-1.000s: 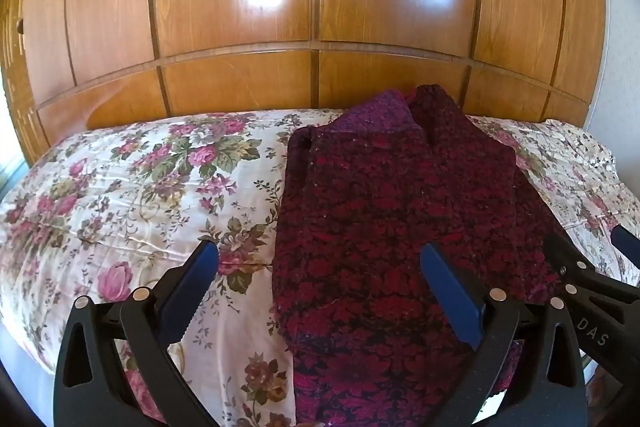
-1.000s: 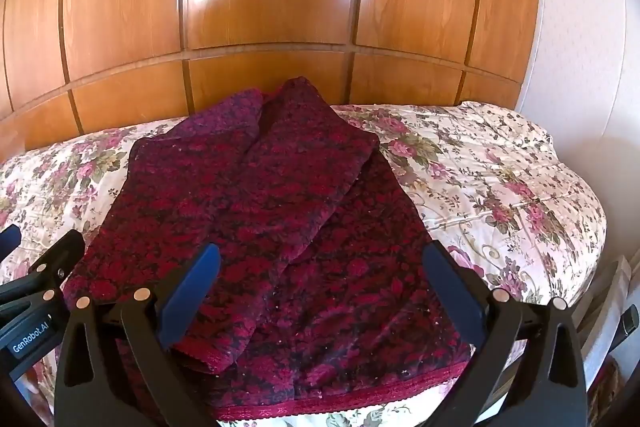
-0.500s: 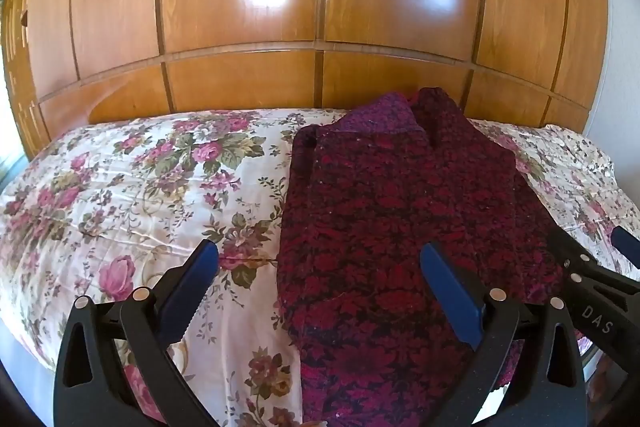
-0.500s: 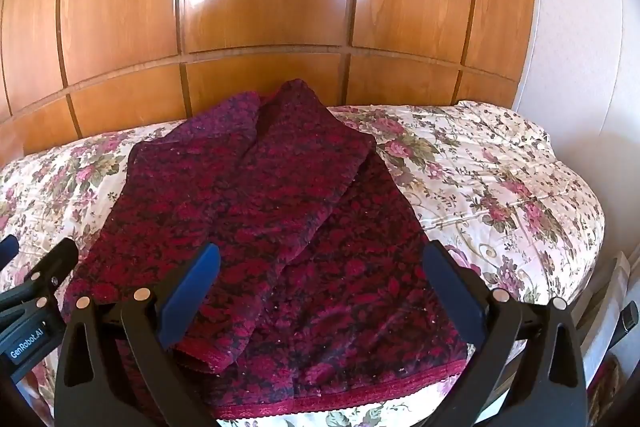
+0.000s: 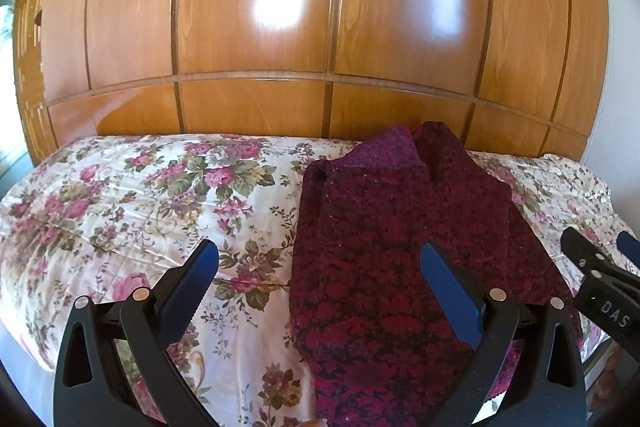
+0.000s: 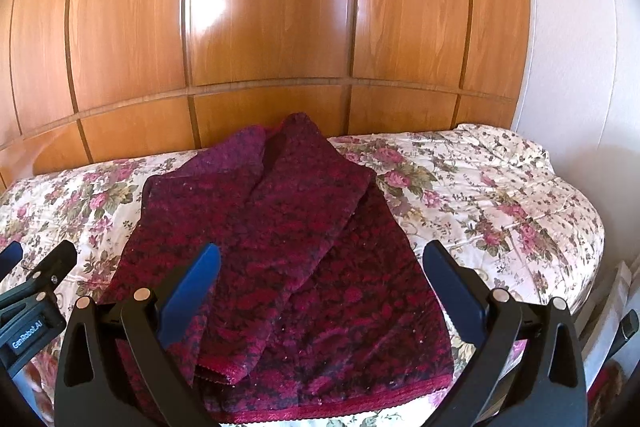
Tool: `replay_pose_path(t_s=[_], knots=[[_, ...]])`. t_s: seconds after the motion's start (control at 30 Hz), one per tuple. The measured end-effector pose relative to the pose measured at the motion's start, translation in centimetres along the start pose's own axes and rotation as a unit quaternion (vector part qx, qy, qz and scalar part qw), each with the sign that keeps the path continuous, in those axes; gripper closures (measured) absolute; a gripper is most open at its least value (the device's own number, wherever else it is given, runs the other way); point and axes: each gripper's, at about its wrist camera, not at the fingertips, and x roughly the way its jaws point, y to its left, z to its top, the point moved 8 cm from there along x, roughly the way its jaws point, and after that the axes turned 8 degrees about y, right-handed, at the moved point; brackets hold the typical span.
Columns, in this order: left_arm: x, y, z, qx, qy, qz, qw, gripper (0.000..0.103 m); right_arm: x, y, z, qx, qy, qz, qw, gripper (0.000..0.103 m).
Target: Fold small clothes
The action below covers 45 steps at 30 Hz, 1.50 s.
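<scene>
Both tools hang above the near edge of the bed with nothing between their fingers, so this reads as the pause between folds: one side panel of the dark red patterned garment (image 6: 276, 251) already lies turned in over the middle, and the next fold is not yet begun. The left gripper (image 5: 320, 287) is spread wide, empty, over the garment's left border at about 6 o'clock in its own view; the right gripper (image 6: 320, 287) is likewise released, poised over the lower hem. The next move probably calls for each to drop onto a corner of that hem — the bright red trim at 6 o'clock in the right view — and carry it toward the collar at 12 o'clock. The garment lies on the floral bedspread (image 5: 120, 207), lengthwise toward the wooden wardrobe (image 6: 272, 27), flat, thick and knitted-looking, with the folded flap's edge running diagonally across it
</scene>
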Motion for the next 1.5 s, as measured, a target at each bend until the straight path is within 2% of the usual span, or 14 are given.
replay_pose_path(t_s=[0.47, 1.3, 1.37, 1.5], knots=[[-2.1, 0.1, -0.8, 0.003, -0.017, -0.003, 0.9998, 0.003, -1.1, 0.1, -0.4, -0.007, -0.011, -0.007, 1.000, 0.002], [-1.6, -0.9, -2.7, 0.028, 0.005, -0.019, 0.9994, 0.003, -0.2, 0.1, -1.3, -0.012, 0.005, -0.018, 1.000, 0.002], [-1.4, -1.0, -2.9, 0.029, 0.009, -0.025, 0.9992, 0.003, 0.0, 0.1, -1.4, -0.012, 0.008, -0.018, 1.000, 0.002], [-0.9, -1.9, -3.4, 0.040, 0.019, -0.061, 0.9972, 0.003, 0.7, -0.2, -1.8, -0.009, 0.016, -0.019, 1.000, 0.002]])
